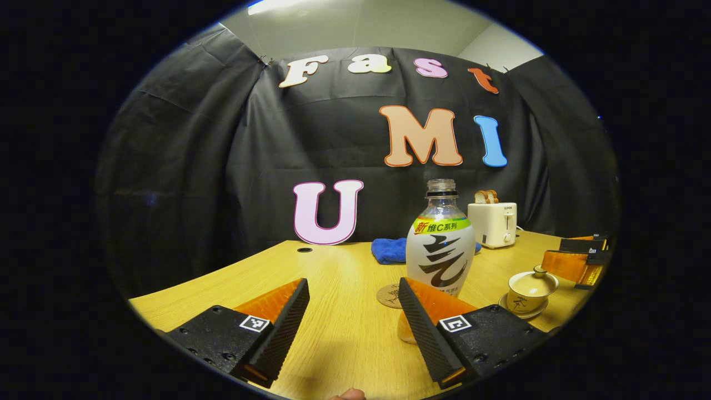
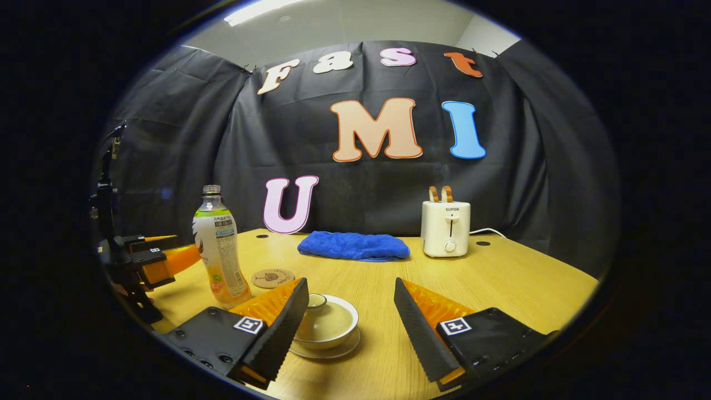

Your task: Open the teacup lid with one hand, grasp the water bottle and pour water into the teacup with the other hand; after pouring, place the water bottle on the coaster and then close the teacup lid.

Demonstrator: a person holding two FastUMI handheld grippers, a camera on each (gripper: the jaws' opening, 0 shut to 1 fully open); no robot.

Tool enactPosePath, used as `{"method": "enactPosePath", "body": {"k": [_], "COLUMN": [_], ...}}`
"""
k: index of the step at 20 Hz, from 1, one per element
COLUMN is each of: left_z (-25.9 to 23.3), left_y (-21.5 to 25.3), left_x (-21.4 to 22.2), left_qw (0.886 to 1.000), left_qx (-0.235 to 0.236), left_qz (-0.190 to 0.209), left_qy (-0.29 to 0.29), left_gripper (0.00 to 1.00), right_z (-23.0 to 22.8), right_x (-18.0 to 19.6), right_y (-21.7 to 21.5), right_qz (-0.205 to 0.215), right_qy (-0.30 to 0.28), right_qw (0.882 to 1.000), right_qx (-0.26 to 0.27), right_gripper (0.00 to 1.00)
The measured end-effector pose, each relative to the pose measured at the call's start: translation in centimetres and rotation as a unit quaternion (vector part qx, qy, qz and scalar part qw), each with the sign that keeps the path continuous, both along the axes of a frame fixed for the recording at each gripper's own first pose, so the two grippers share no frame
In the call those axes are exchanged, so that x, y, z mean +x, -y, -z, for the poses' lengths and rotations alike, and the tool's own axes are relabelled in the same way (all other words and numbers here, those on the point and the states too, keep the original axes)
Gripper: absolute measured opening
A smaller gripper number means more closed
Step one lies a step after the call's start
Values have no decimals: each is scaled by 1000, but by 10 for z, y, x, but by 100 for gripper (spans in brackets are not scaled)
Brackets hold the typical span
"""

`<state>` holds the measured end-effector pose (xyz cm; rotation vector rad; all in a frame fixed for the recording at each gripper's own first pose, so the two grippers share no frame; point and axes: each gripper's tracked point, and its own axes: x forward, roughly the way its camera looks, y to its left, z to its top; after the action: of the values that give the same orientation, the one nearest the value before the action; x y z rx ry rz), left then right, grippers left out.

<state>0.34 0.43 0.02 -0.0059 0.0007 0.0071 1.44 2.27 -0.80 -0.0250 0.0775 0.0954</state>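
Note:
The uncapped water bottle (image 1: 440, 244) stands upright on the wooden table (image 1: 333, 266), just beyond my left gripper (image 1: 353, 281). That gripper is open with nothing between its fingers, and its right finger covers the bottle's lower part. A round coaster (image 1: 387, 295) lies beside the bottle's foot. The teacup (image 1: 530, 289) sits on its saucer to the right with its lid on. In the right gripper view, my right gripper (image 2: 351, 280) is open just above the lidded teacup (image 2: 325, 322), which lies toward its left finger. The bottle (image 2: 219, 250), the coaster (image 2: 272, 278) and the left gripper (image 2: 161, 255) are at the left.
A blue cloth (image 2: 353, 246) lies at the back of the table, with a white toaster (image 2: 445, 228) holding bread slices to its right. In the left gripper view the right gripper (image 1: 577, 258) is at the far right, past the teacup.

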Motion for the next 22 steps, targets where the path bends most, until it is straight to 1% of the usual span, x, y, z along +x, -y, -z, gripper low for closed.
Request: {"method": "enactPosePath", "body": {"k": [1, 3, 4, 6, 7, 9, 13, 15, 16, 17, 18, 19, 21, 22], "left_z": [0, -1, 0, 0, 0, -1, 0, -1, 0, 1, 1, 1, 0, 0], "left_y": [0, -1, 0, 0, 0, 0, 0, 0, 0, 0, 0, 1, 0, 0], "left_x": [0, 0, 0, 0, 0, 0, 0, 0, -1, -1, 0, 0, 0, 0], "left_qw": [1000, 1000, 1000, 1000, 1000, 1000, 1000, 1000, 1000, 1000, 1000, 1000, 1000, 1000], "left_qx": [0, 0, 0, 0, 0, 0, 0, 0, -1, -1, -1, -1, -1, -1], "left_qz": [0, 0, 0, 0, 0, 0, 0, 0, 0, 0, 0, 0, 0, 0], "left_qy": [0, 0, 0, 0, 0, 0, 0, 0, 0, 0, 0, 0, 0, 0], "left_gripper": [94, 94, 95, 95, 95, 94, 95, 95, 95, 95, 94, 94, 95, 95], "right_z": [0, 0, 1, -2, -2, 1, 13, 17, 16, 17, 19, 19, 19, 20], "right_x": [0, 1, 2, 3, 4, 4, 4, 2, 5, 5, 5, 5, 6, 5], "right_y": [-3, -7, -10, -15, -18, -24, -34, -38, -38, -39, -43, -40, -41, -43], "right_qz": [-4, -11, -15, -22, -25, -34, -53, -51, -51, -52, -61, -51, -53, -60], "right_qy": [-4, -6, -9, -11, -12, -19, -40, -41, -38, -41, -44, -47, -51, -52], "right_qw": [1000, 1000, 1000, 999, 999, 998, 995, 994, 994, 994, 993, 994, 994, 994], "right_qx": [-6, -14, -18, -27, -31, -41, -75, -86, -89, -91, -87, -83, -80, -80], "right_gripper": [94, 100, 94, 96, 94, 84, 84, 64, 57, 65, 64, 49, 39, 35]}}
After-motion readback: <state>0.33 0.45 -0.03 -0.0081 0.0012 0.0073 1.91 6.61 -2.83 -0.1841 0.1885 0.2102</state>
